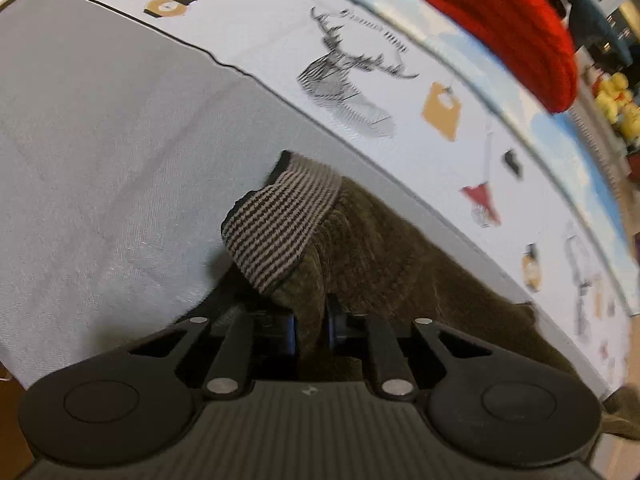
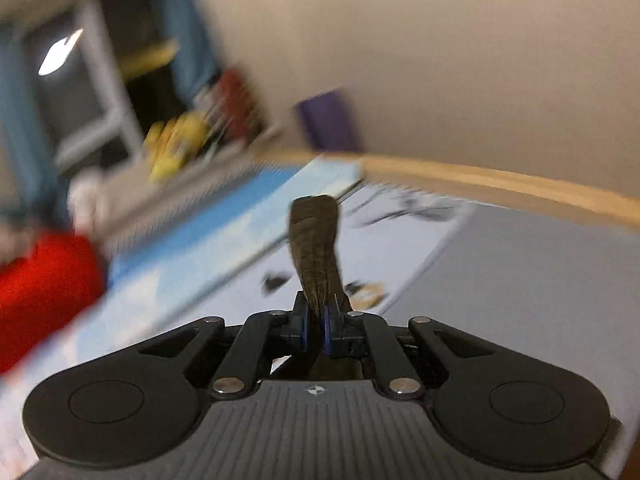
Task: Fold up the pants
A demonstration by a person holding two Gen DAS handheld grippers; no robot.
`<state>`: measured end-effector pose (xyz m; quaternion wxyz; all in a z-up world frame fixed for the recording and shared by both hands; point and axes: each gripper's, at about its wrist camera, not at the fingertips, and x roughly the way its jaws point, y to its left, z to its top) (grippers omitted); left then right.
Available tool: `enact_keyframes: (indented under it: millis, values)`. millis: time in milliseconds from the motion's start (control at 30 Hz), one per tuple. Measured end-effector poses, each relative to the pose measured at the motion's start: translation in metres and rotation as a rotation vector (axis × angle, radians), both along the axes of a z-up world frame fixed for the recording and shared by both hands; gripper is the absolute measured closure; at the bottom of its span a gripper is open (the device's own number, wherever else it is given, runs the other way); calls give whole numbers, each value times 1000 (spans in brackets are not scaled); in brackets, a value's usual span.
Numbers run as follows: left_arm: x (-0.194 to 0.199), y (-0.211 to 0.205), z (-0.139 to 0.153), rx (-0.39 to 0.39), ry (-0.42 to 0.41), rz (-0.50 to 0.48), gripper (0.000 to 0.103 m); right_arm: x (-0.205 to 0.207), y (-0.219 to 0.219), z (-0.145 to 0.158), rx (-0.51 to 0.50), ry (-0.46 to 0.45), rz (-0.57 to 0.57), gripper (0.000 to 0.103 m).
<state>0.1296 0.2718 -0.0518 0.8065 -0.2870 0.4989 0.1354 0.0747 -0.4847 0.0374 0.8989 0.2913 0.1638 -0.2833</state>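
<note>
both claws pinch the pants: left claw (image 1: 311, 326) near the striped cuff (image 1: 280, 224) at 12 o'clock, right claw (image 2: 315, 330) on a thin bunched edge (image 2: 316, 248) that could slip out mid-swing.

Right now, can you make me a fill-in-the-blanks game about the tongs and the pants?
1. Both tongs are shut on the brown ____.
2. The cuff near the left tongs has a ____ pattern.
3. The sweater at the back is colored ____.
4. The right tongs pinch a ____ strip of cloth.

Missing words: pants; striped; red; brown
</note>
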Motion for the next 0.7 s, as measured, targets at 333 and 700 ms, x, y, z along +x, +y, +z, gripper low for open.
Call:
enact_keyframes:
  millis: [333,700]
  values:
    - [-15,0,-8,-50,62,-34,87,-86,-89,-119,577,390,-62,94]
    - [-12,11,-18,-84,80,74,77,-77,-103,-120,528,370,-147,91]
